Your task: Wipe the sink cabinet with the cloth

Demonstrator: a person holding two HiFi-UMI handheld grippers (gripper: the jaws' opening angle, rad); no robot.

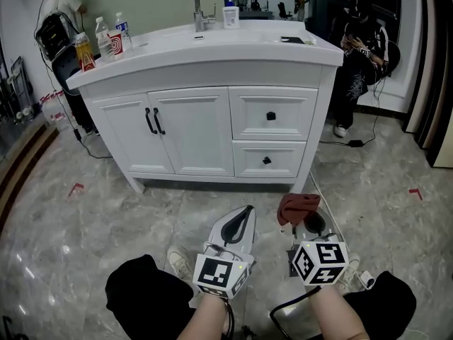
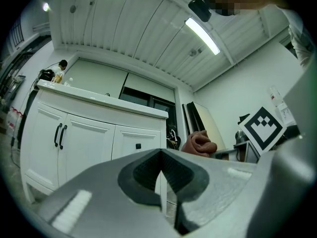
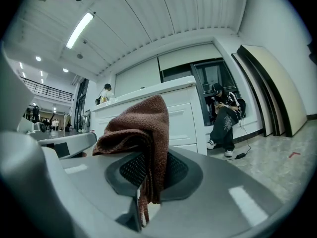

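Note:
The white sink cabinet [image 1: 212, 129] stands ahead of me on the marble floor, with two doors at the left and two drawers at the right; it also shows in the left gripper view as the cabinet [image 2: 74, 138] and behind the cloth as the cabinet [image 3: 185, 115]. My right gripper [image 1: 303, 222] is shut on a reddish-brown cloth [image 1: 297, 206], which bunches up above its jaws as the cloth [image 3: 138, 133]. My left gripper [image 1: 244, 214] is shut with nothing in it, low and to the left of the right one. Both are well short of the cabinet.
On the countertop stand bottles and a cup [image 1: 106, 42] at the left, a faucet [image 1: 195, 6] and a white container [image 1: 231, 16]. A person [image 1: 361, 62] sits right of the cabinet with a cable [image 1: 350, 143] on the floor. Another person [image 1: 60, 13] stands back left.

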